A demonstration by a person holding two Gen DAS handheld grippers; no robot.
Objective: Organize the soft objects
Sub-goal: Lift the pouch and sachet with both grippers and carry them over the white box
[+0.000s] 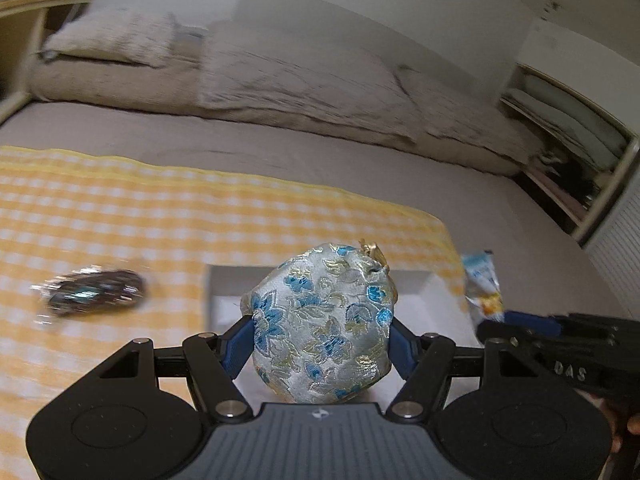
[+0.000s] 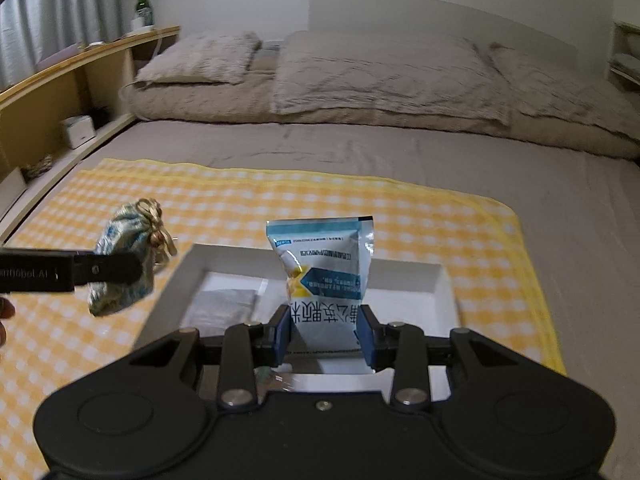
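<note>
The right gripper (image 2: 325,338), clenched on an upright sachet (image 2: 326,276), hangs directly over the white tray (image 2: 442,280), while the left gripper (image 1: 320,342) grips a brocade pouch (image 1: 320,320) above the tray's left edge.

Each gripper is matte black with blue finger pads (image 1: 240,344) and silver pivot screws (image 2: 408,396). The left gripper (image 1: 322,342) carries a ribbed grey centre plate; the right gripper (image 2: 324,340) shows white lettering on its side in the left view.

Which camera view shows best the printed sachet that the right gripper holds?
The right wrist view: the sachet stands centred and sharp between the right gripper fingers, above the white tray. The left wrist view shows only a blurred sliver of it at the right edge.
</note>
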